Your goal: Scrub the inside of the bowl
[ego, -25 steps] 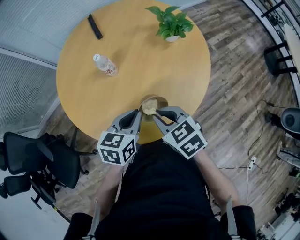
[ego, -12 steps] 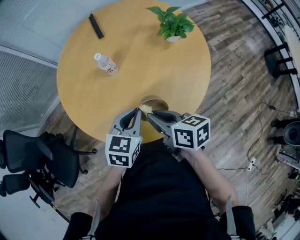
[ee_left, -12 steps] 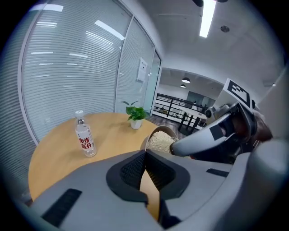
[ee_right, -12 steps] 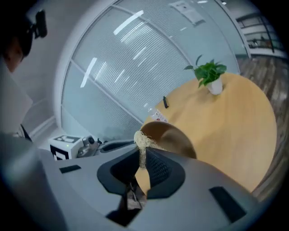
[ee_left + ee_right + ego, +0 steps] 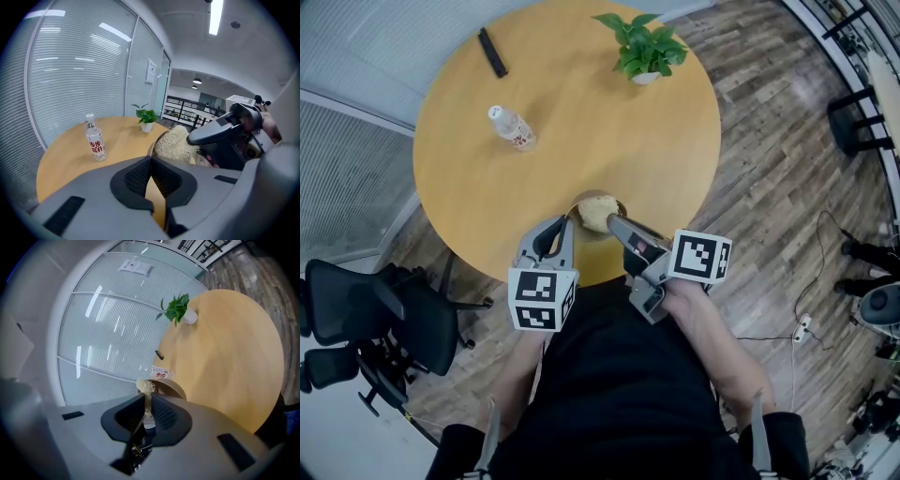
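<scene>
While the scrubbing is under way, bowl: sitting at the near edge of the round wooden table, right at the tips of the left gripper and the right gripper.
scrub pad: fibrous and pale, filling the bowl's inside just ahead of the right gripper's tips.
left gripper: clamping the bowl's wall, jaws nearly together, steadying it.
right gripper: pinching the pad's flattened edge, pressing it into the bowl.
step: seemingly mid-scrub; the next move is likely calling for sweeping the pad round the inner wall against the left's bracing.
pose: both hands are angling downward and converging; the right gripper is lying tipped onto its side.
beyond the tips: water bottle and potted plant are standing well apart.
</scene>
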A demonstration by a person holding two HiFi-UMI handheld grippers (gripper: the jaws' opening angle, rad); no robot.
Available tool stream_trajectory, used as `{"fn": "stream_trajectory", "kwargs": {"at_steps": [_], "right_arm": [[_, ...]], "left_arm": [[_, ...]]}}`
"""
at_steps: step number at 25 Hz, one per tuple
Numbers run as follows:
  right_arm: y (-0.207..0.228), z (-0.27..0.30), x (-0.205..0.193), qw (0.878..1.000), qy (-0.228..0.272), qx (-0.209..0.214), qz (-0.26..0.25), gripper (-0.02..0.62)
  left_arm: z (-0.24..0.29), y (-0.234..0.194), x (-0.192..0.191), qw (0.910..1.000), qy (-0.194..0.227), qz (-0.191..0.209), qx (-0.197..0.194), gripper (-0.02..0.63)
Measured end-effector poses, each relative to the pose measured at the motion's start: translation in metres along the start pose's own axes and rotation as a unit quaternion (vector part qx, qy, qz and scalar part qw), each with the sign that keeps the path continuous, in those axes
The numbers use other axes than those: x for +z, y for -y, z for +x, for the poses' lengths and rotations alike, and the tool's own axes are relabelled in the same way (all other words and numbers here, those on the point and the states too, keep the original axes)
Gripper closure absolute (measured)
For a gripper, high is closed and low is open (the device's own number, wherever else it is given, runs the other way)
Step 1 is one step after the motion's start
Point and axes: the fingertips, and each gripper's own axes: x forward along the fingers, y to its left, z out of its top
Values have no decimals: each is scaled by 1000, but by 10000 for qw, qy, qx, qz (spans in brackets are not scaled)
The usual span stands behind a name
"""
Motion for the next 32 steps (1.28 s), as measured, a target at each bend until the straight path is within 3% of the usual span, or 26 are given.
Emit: {"fn": "stream_trajectory", "kwargs": {"at_steps": [9,12,15,17,21,24,27,30,32], "right_arm": [[-10,13,-8,9995,-143,276,85,545],[-15,15,-9,9987,-147,429,219,545],[-17,14,-5,9974,-92,569,423,545],[-18,14,-2,9964,-49,701,474,545],[-13,9,5,9956,163,651,649,545],[-1,3,10,9967,314,384,642,545],[10,-3,12,9963,444,200,708,546],[6,0,12,9947,455,415,818,545],[-6,4,12,9958,365,591,603,545]], "left_arm": [[0,11,10,9995,240,163,-143,592],[-5,12,17,9958,473,786,31,592],[-11,18,24,9862,677,1508,119,592],[-13,20,27,9814,745,1769,89,592],[-13,20,29,9823,793,1698,-14,592],[-10,15,29,9860,772,1478,3,592],[-9,16,27,9857,754,1507,-15,592],[-9,25,26,9826,749,1694,-117,592],[-8,29,26,9815,755,1753,-169,592]]}}
